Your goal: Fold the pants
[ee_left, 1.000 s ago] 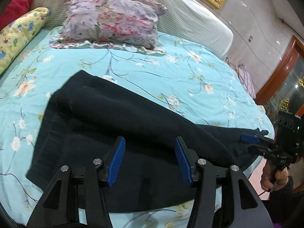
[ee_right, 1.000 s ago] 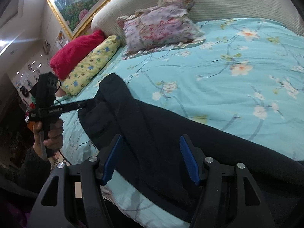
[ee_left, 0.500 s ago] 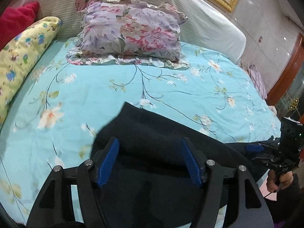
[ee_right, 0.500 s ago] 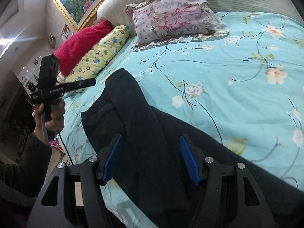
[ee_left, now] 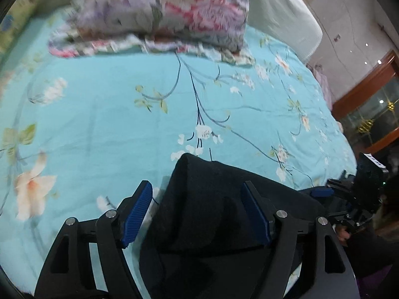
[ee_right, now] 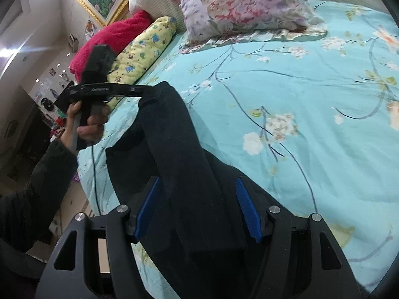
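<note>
Black pants (ee_left: 212,214) lie folded lengthwise near the front edge of a turquoise flowered bed (ee_left: 124,114). My left gripper (ee_left: 198,210) is open, its blue pads either side of the upper corner of the pants. In the right wrist view the pants (ee_right: 179,154) run from the left gripper (ee_right: 147,92), which hovers at their far corner, down between the blue pads of my open right gripper (ee_right: 197,205). The right gripper also shows in the left wrist view (ee_left: 321,191) at the far end of the pants. Neither gripper holds cloth.
A flowered purple pillow (ee_right: 244,7) lies at the head of the bed, with a yellow bolster (ee_right: 142,49) and a red cushion (ee_right: 112,39) to its left. A striped headboard (ee_left: 281,12) stands behind. The bed's front edge drops to the floor (ee_right: 67,206).
My left gripper has moved forward and up along the pants toward their upper corner, with the pillow now nearer. The right gripper view has shifted a little closer over the pants. Both stay open.
</note>
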A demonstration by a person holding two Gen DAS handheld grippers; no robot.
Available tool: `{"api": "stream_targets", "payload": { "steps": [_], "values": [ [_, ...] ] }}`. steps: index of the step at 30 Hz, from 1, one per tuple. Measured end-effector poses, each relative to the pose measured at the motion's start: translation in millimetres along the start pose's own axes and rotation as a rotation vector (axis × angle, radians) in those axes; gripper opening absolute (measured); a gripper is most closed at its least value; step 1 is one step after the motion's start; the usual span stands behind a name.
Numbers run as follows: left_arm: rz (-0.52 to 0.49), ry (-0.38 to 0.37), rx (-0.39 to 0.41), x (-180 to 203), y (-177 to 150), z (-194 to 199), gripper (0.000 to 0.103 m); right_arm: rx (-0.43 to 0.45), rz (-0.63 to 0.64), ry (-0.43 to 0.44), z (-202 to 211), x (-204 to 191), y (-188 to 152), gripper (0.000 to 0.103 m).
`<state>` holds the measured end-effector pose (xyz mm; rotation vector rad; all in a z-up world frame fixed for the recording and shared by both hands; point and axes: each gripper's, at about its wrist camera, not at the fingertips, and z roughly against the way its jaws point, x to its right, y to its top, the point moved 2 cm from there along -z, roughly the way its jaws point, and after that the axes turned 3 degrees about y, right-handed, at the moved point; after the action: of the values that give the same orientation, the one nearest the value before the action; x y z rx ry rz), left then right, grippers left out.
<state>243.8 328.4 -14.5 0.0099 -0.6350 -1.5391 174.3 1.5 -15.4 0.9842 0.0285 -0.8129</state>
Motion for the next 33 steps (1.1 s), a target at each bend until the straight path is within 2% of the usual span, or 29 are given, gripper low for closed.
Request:
{"api": "stream_targets", "payload": {
  "steps": [3,5,6,7,8,9,10,13,21,26,33],
  "values": [
    [0.049,-0.066,-0.084,-12,4,-17,0.074,-0.020,-0.020,0.037,-9,3,7,0.064],
    [0.056,-0.067,-0.075,-12,3,-18,0.065,-0.025,-0.021,0.056,-12,3,9,0.064],
    [0.045,-0.061,-0.068,-10,2,-17,0.052,-0.026,-0.015,0.063,-13,1,10,0.059],
    [0.032,-0.048,-0.054,-7,1,-14,0.039,-0.025,-0.007,0.069,-14,0,10,0.041],
    [0.022,-0.024,-0.032,-5,-1,-9,0.033,-0.028,0.001,0.074,-15,-3,10,0.030],
    [0.015,-0.011,-0.014,-3,-2,-5,0.019,-0.032,0.006,0.068,-15,-5,9,0.013],
    [0.008,-0.005,0.006,-1,-3,0,0.015,-0.034,0.015,0.061,-16,-7,8,0.010],
    [-0.006,0.009,0.068,9,-10,19,0.010,-0.023,0.045,0.057,-14,-14,6,0.007],
    [-0.027,0.039,0.203,36,-46,66,0.006,0.039,0.122,0.061,8,-50,-5,0.007],
    [-0.005,0.042,0.282,47,-82,90,0.005,0.031,0.173,0.066,13,-68,-18,0.007],
    [0.075,0.056,0.345,42,-130,92,0.005,-0.009,0.230,0.038,-3,-83,-44,0.007]
  ]
}}
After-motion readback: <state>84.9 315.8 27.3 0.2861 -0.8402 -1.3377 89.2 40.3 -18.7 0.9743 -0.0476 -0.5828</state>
